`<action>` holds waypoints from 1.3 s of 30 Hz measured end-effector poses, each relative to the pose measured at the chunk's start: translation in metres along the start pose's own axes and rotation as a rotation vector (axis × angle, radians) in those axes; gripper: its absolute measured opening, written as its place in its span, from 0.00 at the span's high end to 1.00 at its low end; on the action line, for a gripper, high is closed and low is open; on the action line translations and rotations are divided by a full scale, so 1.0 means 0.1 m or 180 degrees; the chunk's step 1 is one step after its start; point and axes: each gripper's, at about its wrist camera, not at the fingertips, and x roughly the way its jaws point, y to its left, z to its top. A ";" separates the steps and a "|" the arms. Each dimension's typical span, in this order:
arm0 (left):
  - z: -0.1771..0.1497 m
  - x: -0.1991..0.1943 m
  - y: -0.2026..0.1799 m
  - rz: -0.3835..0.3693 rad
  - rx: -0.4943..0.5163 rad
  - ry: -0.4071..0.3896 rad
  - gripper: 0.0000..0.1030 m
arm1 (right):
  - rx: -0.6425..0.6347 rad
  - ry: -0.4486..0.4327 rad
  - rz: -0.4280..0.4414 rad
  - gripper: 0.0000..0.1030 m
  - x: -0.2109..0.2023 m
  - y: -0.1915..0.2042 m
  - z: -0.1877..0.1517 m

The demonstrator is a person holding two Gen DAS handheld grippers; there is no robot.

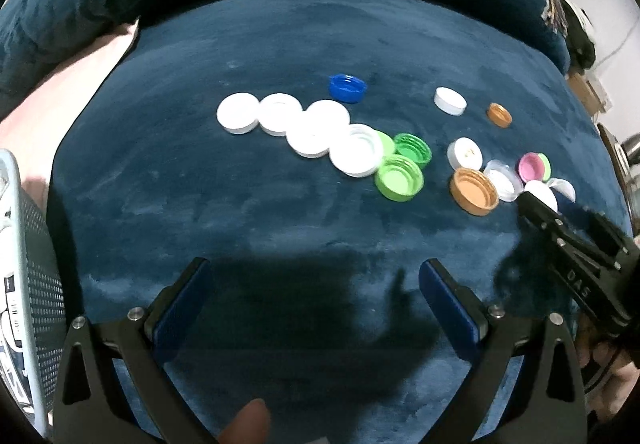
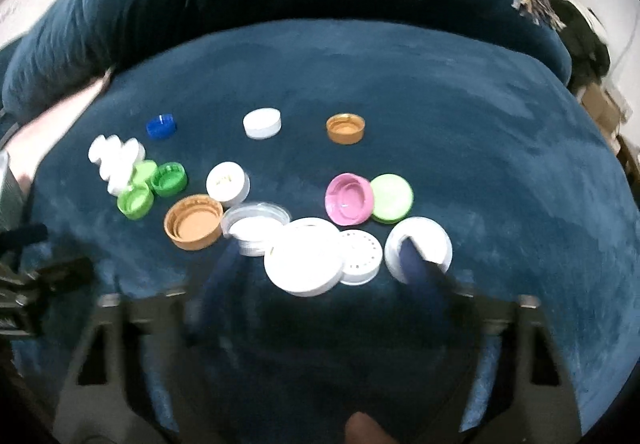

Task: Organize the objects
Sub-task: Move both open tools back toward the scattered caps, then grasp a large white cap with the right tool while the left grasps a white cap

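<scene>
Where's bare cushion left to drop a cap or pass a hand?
Free: the near stretch of blue velvet cushion between the open left gripper and the row of white plastic caps, and the far strip beyond the blue screw cap. Crowded: the right cluster around the large orange ribbed cap and pink lid, where the right gripper works.

I see a dark blue velvet cushion (image 1: 280,43) carrying loose bottle caps. White caps (image 1: 304,129) overlap in a row at left, running into three green caps (image 1: 400,179). A blue cap (image 1: 347,87) lies just behind them. Right: two gold caps (image 2: 194,222), a pink cap (image 2: 349,199), more white lids (image 2: 304,262).
</scene>
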 end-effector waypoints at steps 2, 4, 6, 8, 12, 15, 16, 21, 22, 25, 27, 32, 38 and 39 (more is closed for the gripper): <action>0.02 -0.01 0.06 -0.0039 -0.0085 -0.0017 0.01 | -0.0017 -0.0021 -0.0009 0.60 -0.01 0.01 -0.02; 0.05 -0.01 0.11 -0.0081 -0.0165 -0.0052 0.01 | 0.0088 -0.0062 0.0126 0.60 -0.07 -0.04 -0.03; 0.09 -0.02 0.13 -0.0127 -0.0223 -0.0121 0.01 | 0.0220 -0.0094 0.0281 0.60 -0.15 -0.10 -0.05; 0.15 -0.02 0.15 -0.0163 -0.0281 -0.0184 0.06 | 0.0349 -0.0074 0.0372 0.60 -0.22 -0.15 -0.09; 0.28 0.06 0.14 -0.0198 -0.0360 -0.0259 0.18 | 0.0447 -0.0081 0.0468 0.60 -0.34 -0.16 -0.15; 0.36 0.16 0.10 -0.0255 -0.0348 -0.0226 0.18 | 0.0419 -0.0094 0.0506 0.60 -0.40 -0.12 -0.14; 0.38 0.19 0.09 -0.0292 -0.0368 -0.0205 0.18 | 0.0415 -0.0099 0.0518 0.60 -0.40 -0.12 -0.14; 0.48 0.34 0.08 -0.0416 -0.0535 -0.0190 0.18 | 0.0417 -0.0116 0.0539 0.60 -0.44 -0.08 -0.15; 0.49 0.36 0.08 -0.0428 -0.0571 -0.0194 0.19 | 0.0419 -0.0114 0.0535 0.60 -0.44 -0.07 -0.15; 0.51 0.41 0.09 -0.0448 -0.0575 -0.0212 0.45 | 0.0420 -0.0101 0.0526 0.60 -0.42 -0.07 -0.15; 0.50 0.40 0.11 -0.0478 -0.0573 -0.0213 0.63 | 0.0417 -0.0104 0.0519 0.60 -0.42 -0.06 -0.14; 0.44 0.25 0.19 -0.0574 -0.0567 -0.0242 0.69 | 0.0451 -0.0121 0.0513 0.60 -0.41 -0.04 -0.12; 0.30 -0.03 0.19 -0.0447 -0.0352 -0.0315 0.69 | 0.0422 -0.0190 0.0583 0.60 -0.46 0.07 -0.07; 0.28 -0.09 0.19 -0.0389 -0.0294 -0.0334 0.69 | 0.0409 -0.0205 0.0604 0.60 -0.48 0.10 -0.06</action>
